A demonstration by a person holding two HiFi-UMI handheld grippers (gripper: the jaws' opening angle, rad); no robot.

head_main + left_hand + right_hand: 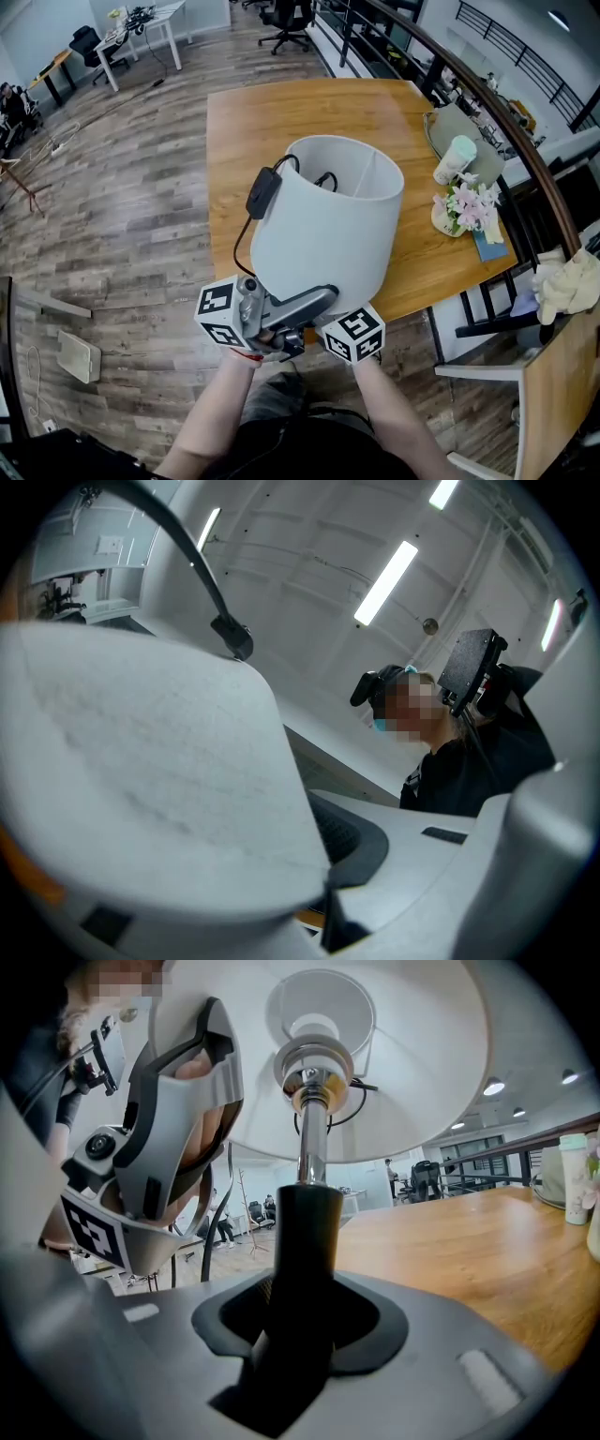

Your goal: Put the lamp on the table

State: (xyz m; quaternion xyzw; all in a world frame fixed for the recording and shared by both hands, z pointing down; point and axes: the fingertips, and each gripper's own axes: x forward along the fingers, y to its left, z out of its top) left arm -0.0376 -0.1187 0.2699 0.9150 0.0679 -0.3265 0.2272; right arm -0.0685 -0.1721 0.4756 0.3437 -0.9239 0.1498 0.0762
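Note:
The lamp, with a white drum shade [328, 216] and a black cord with an inline switch [262, 192], is held in the air, tilted over the near edge of the wooden table [281, 108]. My left gripper [314, 300] is shut on the shade's lower rim. In the left gripper view the shade [141, 761] fills the left side, against the dark pad [352, 836]. My right gripper [300, 1335] is shut on the lamp's black stem [305, 1232] under the shade [412, 1063]. Only its marker cube [354, 335] shows in the head view. The lamp's base is hidden.
A pot of pink flowers [464, 211], a pale tumbler [455, 159] and a grey hat [464, 127] stand at the table's right edge. A dark chair [487, 309] stands near the right corner. Wooden floor [122, 216] lies to the left, with desks and office chairs far off.

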